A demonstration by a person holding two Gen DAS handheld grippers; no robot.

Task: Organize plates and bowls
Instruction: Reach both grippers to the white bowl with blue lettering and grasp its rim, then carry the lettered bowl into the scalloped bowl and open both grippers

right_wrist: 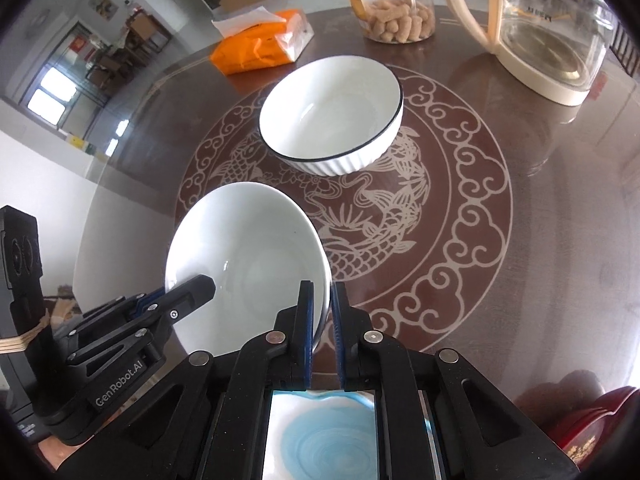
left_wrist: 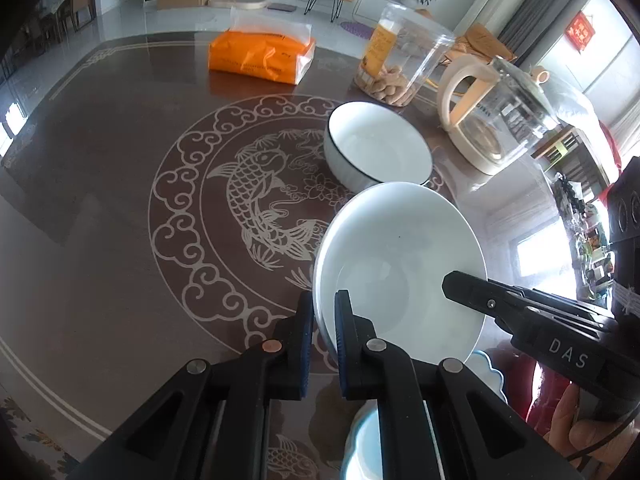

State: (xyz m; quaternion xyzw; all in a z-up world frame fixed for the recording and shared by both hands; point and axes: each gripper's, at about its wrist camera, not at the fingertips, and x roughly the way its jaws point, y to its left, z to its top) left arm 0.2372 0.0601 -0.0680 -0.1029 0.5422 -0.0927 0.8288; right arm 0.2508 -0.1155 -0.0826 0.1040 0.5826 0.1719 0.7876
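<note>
Both grippers clamp one plain white bowl [left_wrist: 400, 248] [right_wrist: 248, 248] from opposite sides. My left gripper [left_wrist: 324, 300] [right_wrist: 200, 286] is shut on the rim that lies left in its own view. On the opposite rim my right gripper [right_wrist: 322, 292] [left_wrist: 456, 280] is shut too. The bowl tilts slightly; I cannot tell whether it touches the table. Beyond it a ribbed white bowl with a black rim [left_wrist: 376, 140] [right_wrist: 332, 112] stands on the table. A blue-and-white plate [left_wrist: 360, 448] [right_wrist: 324, 432] lies under the grippers, mostly hidden.
On the dark brown table with a fish pattern [left_wrist: 120, 200] lie an orange tissue pack [left_wrist: 260, 56] [right_wrist: 260, 44], a clear jar of snacks [left_wrist: 400, 60] [right_wrist: 396, 8] and a glass kettle with a cream handle [left_wrist: 496, 116] [right_wrist: 532, 28], all at the far side.
</note>
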